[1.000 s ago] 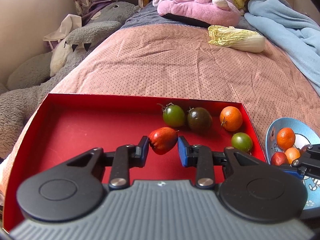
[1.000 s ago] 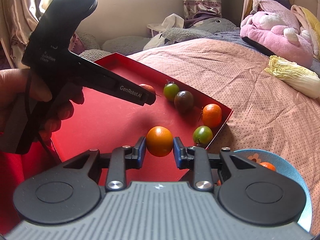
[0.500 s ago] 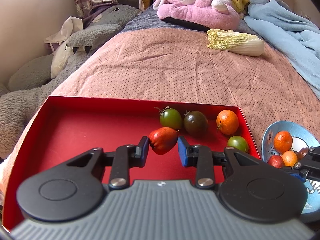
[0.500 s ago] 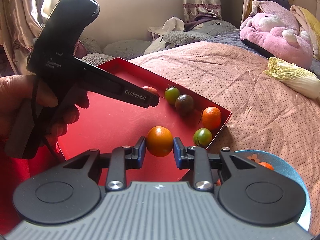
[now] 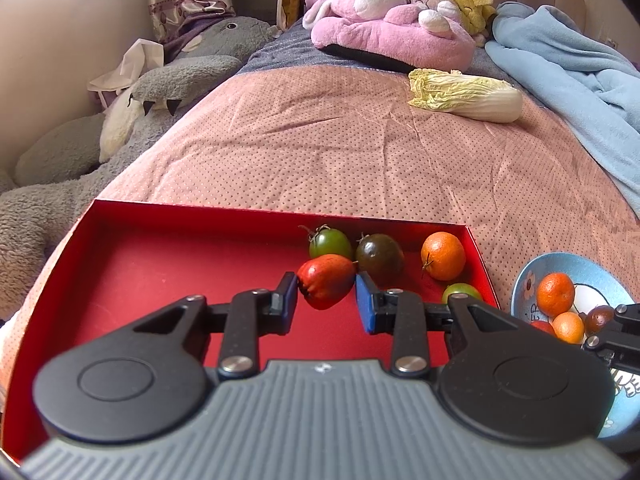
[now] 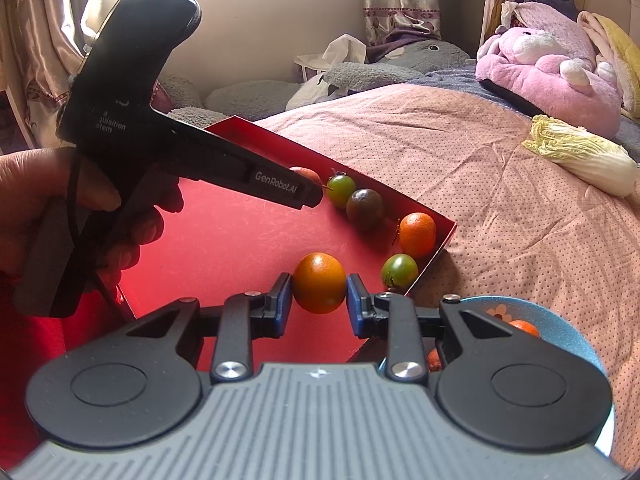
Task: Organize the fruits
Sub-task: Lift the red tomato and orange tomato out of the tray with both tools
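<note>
Both claws are shown mid-transfer, each carrying one fruit above the red tray (image 5: 168, 280) that lies on the bed (image 5: 340, 152).

Your left claw (image 5: 326, 298) carries a red tomato (image 5: 326, 280). The left pad touches it, while a narrow gap shows at the right pad, so you cannot tell whether the grip is firm or already loosening.

Your right claw (image 6: 319, 302) is clamped on an orange mandarin (image 6: 319, 282), with both pads pressed against its sides.

Already in the tray, along its far and right walls, lie a green tomato (image 5: 330, 242), a dark tomato (image 5: 379, 256), a second mandarin (image 5: 443, 256) and another green tomato (image 5: 462, 292). The blue bowl (image 5: 532, 280), just beside the tray's right wall, holds more mandarins and small tomatoes.

The step in hand is judged to be placing. The next move calls for you to lower each fruit to the tray floor beside its own kind, then part the pads gently so that round fruit does not roll.

Legible writing appears in the right wrist view only. The left device (image 6: 160, 152) bears "GenRobot.AI" along its arm. Partial words reading "quisition" and "stem" appear on its handle.
</note>
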`<action>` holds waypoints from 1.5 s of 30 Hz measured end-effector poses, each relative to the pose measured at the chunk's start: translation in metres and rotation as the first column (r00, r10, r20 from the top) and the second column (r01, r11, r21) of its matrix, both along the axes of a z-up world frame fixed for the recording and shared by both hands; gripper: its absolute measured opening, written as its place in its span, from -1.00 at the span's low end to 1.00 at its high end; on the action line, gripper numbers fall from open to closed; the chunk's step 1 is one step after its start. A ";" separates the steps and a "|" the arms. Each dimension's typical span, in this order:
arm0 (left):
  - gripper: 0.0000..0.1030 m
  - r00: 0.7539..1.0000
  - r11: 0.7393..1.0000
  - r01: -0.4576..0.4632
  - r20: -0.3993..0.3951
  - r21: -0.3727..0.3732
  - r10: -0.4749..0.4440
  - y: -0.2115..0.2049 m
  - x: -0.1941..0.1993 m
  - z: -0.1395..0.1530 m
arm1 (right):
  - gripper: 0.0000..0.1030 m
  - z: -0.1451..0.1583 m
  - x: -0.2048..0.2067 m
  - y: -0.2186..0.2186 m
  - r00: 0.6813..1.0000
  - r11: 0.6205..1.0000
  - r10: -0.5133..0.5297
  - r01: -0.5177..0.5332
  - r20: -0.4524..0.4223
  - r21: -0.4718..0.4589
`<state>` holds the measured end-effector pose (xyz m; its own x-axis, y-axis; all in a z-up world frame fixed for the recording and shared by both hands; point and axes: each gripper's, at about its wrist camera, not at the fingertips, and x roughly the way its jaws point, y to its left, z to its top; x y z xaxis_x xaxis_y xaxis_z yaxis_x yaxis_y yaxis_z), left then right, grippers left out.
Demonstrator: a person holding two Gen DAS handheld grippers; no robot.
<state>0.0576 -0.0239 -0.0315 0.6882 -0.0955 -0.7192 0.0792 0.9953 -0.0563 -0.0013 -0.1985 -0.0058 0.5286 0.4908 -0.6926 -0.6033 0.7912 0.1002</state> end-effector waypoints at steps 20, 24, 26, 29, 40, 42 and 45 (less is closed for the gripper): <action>-0.32 1.000 1.000 -0.002 0.021 -0.003 0.002 0.000 -0.003 0.004 | -0.35 0.002 -0.005 -0.001 1.000 1.000 0.002 -0.002 -0.004 -0.011; -0.32 1.000 1.000 -0.002 0.028 -0.012 0.002 -0.001 -0.003 0.006 | -0.35 0.002 -0.006 -0.002 1.000 1.000 0.005 -0.005 -0.006 -0.024; -0.32 0.999 1.000 0.001 0.035 -0.014 0.000 -0.002 -0.003 0.008 | -0.35 0.002 -0.007 -0.002 1.000 1.000 0.007 -0.007 -0.004 -0.030; -0.32 0.999 1.000 0.003 0.041 -0.017 -0.003 -0.003 -0.004 0.010 | -0.35 0.004 -0.008 -0.001 1.000 0.999 0.010 -0.010 0.001 -0.035; -0.32 0.998 1.000 0.013 0.060 -0.023 -0.012 -0.010 -0.005 0.014 | -0.35 0.009 -0.014 -0.001 1.000 0.998 0.021 -0.020 0.010 -0.053; -0.32 0.998 1.000 0.015 0.064 -0.026 -0.013 -0.011 -0.005 0.015 | -0.35 0.011 -0.015 -0.001 1.000 0.998 0.022 -0.022 0.013 -0.056; -0.32 0.998 0.999 0.017 0.069 -0.028 -0.015 -0.013 -0.005 0.016 | -0.35 0.013 -0.016 -0.001 0.999 0.998 0.027 -0.025 0.018 -0.061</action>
<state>0.0528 -0.0371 -0.0155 0.7341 -0.1266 -0.6671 0.0997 0.9919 -0.0785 -0.0174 -0.1996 0.0073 0.5297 0.4621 -0.7113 -0.6250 0.7795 0.0410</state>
